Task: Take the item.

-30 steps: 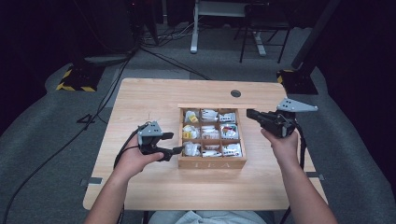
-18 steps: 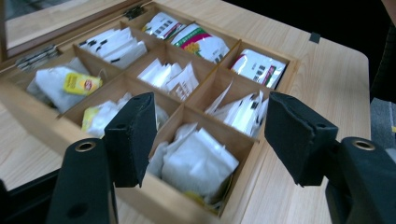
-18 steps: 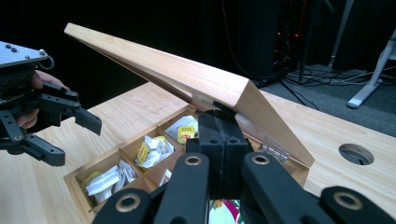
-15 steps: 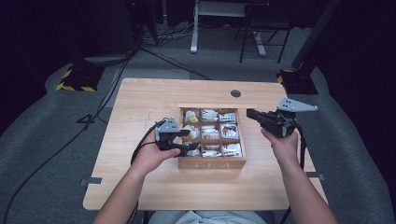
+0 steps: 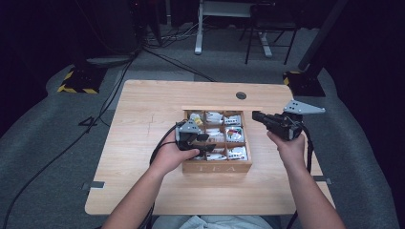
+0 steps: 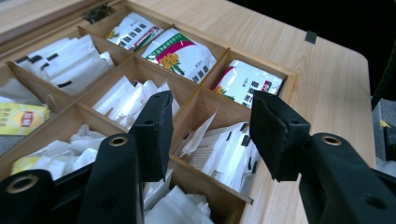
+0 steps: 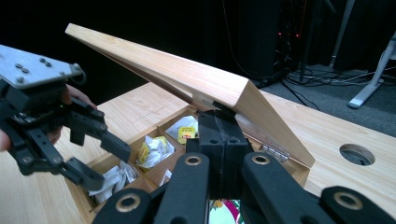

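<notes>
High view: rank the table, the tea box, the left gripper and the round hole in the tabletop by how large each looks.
1. table
2. tea box
3. left gripper, clearly smaller than the box it hovers over, though it sits nearer the camera, so its size is somewhat flattered
4. round hole, the smallest

Pale wooden tea box [image 5: 217,167], black claws

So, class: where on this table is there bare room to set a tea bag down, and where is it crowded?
Bare wood lies left of the tea box, behind it around the round hole, and along the near table edge. Crowded: the box compartments, with the left gripper over them and the right gripper propping the lid.
</notes>
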Available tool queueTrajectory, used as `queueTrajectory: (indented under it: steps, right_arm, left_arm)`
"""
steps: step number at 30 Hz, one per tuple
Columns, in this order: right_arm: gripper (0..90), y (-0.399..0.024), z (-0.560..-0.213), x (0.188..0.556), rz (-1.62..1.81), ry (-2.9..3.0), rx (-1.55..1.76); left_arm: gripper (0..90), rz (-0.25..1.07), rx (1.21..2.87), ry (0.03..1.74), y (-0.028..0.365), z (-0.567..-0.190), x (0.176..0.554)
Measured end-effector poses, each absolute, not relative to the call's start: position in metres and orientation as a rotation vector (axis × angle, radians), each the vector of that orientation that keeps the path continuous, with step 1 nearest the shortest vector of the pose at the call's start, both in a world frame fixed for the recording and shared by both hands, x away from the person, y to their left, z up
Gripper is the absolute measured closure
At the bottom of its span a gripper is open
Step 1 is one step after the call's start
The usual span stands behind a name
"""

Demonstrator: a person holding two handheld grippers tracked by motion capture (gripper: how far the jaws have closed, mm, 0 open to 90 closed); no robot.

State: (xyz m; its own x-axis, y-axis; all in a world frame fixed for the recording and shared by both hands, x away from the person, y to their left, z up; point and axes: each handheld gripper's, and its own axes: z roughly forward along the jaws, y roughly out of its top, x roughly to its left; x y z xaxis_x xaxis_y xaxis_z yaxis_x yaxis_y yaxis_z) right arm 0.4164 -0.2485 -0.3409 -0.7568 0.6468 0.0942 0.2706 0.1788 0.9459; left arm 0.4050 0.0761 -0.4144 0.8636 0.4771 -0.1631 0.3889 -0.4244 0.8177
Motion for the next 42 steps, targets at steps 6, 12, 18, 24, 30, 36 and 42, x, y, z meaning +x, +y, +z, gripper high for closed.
queueTrajectory:
  steps: [6,12,18,24,30,36,42]
  right_arm:
    - [90.0,-0.248,-0.340,0.416,1.593,2.129,0.870]
    - [90.0,-0.248,-0.341,0.416,1.591,2.133,0.869]
    - [90.0,-0.248,-0.341,0.416,1.590,2.135,0.869]
    - [90.0,-0.248,-0.341,0.416,1.599,2.132,0.868]
    - [90.0,-0.248,-0.341,0.416,1.600,2.131,0.867]
    - [90.0,-0.249,-0.341,0.416,1.601,2.134,0.867]
    - [90.0,-0.249,-0.341,0.417,1.605,2.136,0.868]
  left_arm:
    - [52.0,0.088,2.090,0.645,0.059,-0.420,0.407]
    - [55.8,0.097,2.145,0.661,0.047,-0.423,0.410]
    - [59.3,0.104,2.194,0.662,0.040,-0.427,0.413]
    - [62.3,0.127,2.226,0.692,0.038,-0.435,0.415]
    - [67.5,0.078,2.243,0.710,0.034,-0.441,0.416]
    - [76.0,0.078,2.263,0.720,0.032,-0.442,0.416]
    - [86.1,0.097,2.293,0.723,0.033,-0.443,0.416]
